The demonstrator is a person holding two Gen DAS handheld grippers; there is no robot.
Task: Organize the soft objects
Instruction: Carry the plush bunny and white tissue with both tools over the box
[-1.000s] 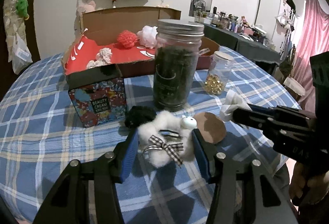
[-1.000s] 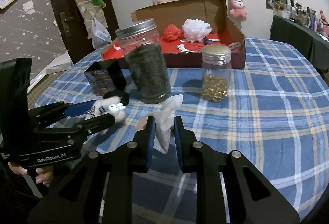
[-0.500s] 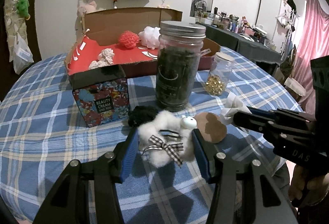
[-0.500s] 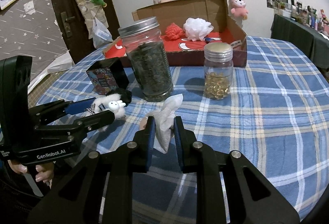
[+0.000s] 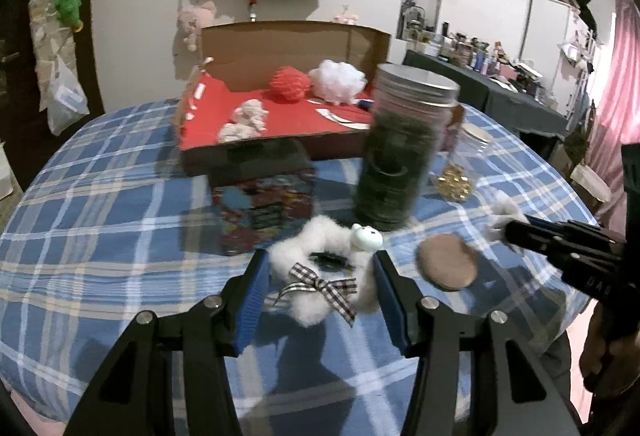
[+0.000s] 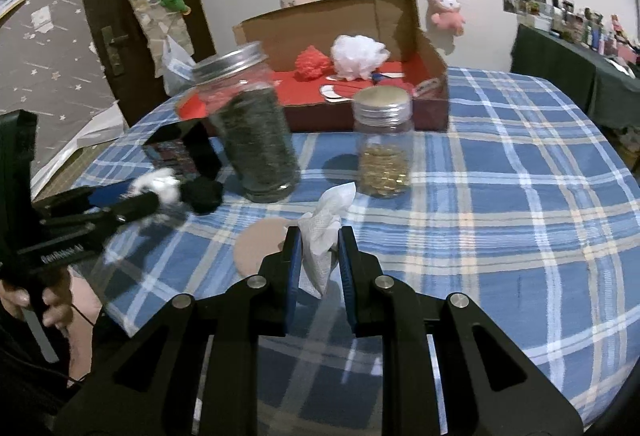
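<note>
The left gripper (image 5: 320, 276) is clamped on a white fluffy scrunchie (image 5: 320, 268), its two blue pads pressing on both sides of the fluff. The scrunchie has a checked bow (image 5: 320, 286) in front and a small white animal head (image 5: 366, 238) on top. It is lifted above the blue plaid tablecloth (image 5: 100, 220), in front of a printed tin box (image 5: 264, 208) and a tall jar (image 5: 400, 156) with dark contents and a metal lid.

The right gripper (image 6: 319, 256) is closed on a white crumpled cloth (image 6: 324, 232) — the cloth stands up between the two fingers, and its tip points toward a small jar (image 6: 383, 144) with golden contents. Just beside the right gripper, on the left, a round brown pad (image 6: 260, 244) lies flat on the tablecloth. A black fuzzy object (image 6: 202, 194) lies near the foot of the tall jar, close to the tip of the left gripper in the right wrist view.

Behind the jars stands an open cardboard box (image 5: 296, 40) with red bottom. Inside it are a red mesh puff (image 5: 289, 83), a white mesh puff (image 5: 338, 76) touching it, and a pale fluffy item (image 5: 246, 120) nearer to the front edge — all three well apart from the two grippers. The left wrist view is blurred around the tin box and the tall jar.
</note>
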